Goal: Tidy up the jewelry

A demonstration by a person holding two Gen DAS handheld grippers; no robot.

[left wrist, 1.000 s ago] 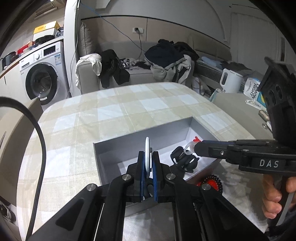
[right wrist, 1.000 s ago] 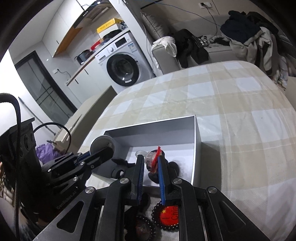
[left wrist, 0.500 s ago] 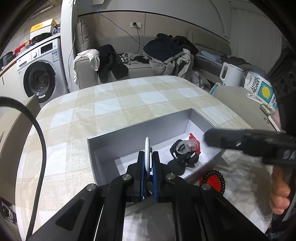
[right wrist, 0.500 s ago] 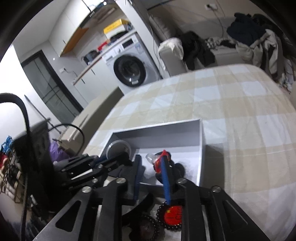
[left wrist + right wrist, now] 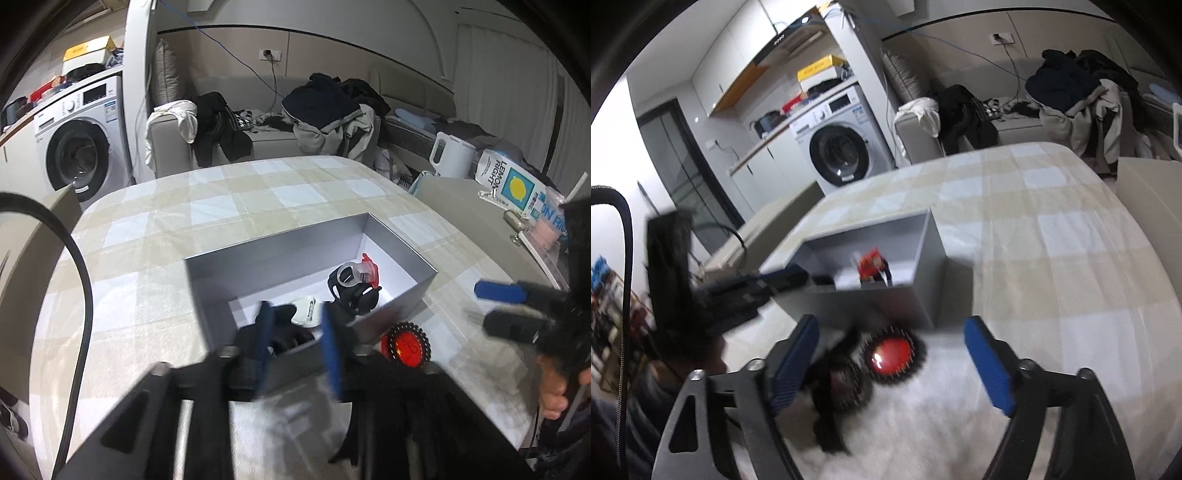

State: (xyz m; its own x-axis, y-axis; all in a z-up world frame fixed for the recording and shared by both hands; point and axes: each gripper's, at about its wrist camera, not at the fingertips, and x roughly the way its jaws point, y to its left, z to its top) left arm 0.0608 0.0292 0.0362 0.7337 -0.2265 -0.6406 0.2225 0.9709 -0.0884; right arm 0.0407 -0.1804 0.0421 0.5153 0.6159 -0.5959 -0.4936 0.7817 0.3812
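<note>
The left gripper (image 5: 295, 328) has just been opening and stands spread over the grey box's (image 5: 402, 306) near wall; the white disc (image 5: 306, 312) lies loose inside, partly hidden behind a finger. The right gripper (image 5: 892, 362) has just been opening too, wide and empty, above a blurred red beaded piece (image 5: 892, 354) and what may be a second dark one (image 5: 846, 384) outside the box.

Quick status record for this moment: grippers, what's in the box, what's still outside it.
left gripper: jaws just opened, nothing between pads, over near box wall
right gripper: jaws just opened wide, empty, over white cloth
grey box: open, on checked tablecloth
in box: white disc, black-and-red piece
outside box: red round piece with black beaded rim, beside near wall
</note>
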